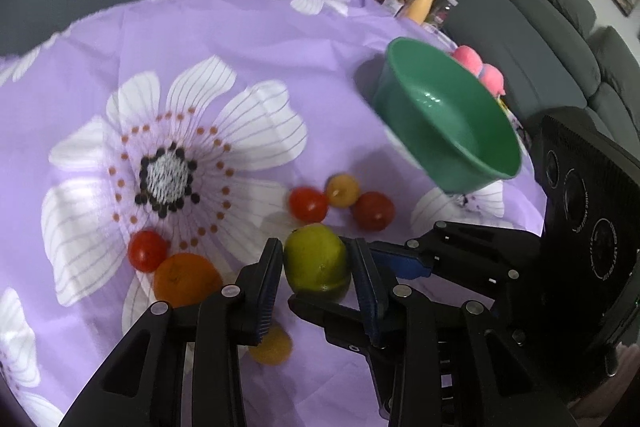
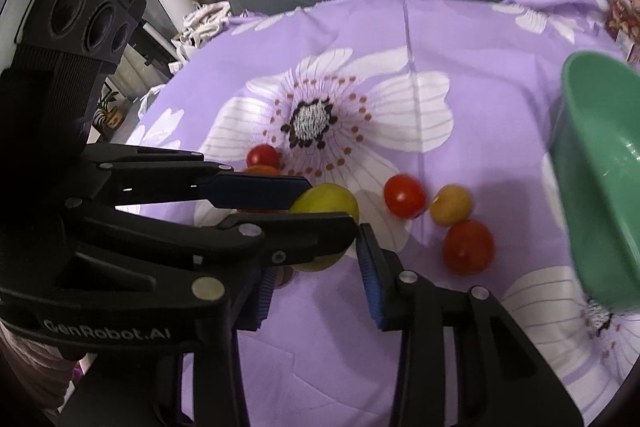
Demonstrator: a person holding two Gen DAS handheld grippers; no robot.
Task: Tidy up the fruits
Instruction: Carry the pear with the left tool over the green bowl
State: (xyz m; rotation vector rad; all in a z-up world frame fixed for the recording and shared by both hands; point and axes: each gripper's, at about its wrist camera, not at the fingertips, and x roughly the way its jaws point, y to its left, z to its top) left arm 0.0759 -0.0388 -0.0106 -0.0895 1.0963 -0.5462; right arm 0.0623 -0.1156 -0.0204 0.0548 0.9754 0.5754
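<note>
Left claw (image 1: 316,267) around lime (image 1: 315,257)

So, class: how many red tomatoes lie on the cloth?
3. One touches the orange; two flank the yellow fruit near the bowl. Others may hide behind the grippers.

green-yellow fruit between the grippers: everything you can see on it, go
The green-yellow fruit is roundish, lime-like, with smooth, slightly glossy skin, yellower on top, and a small dimple facing the left wrist camera. The left hand-held gripper is shut on it, one pad against each side. In the right wrist view that gripper's fingers cross in front of it, hiding its middle. The right hand-held gripper sits close beside it; contact cannot be told. Whether it rests on the purple floral cloth is unclear.
</note>
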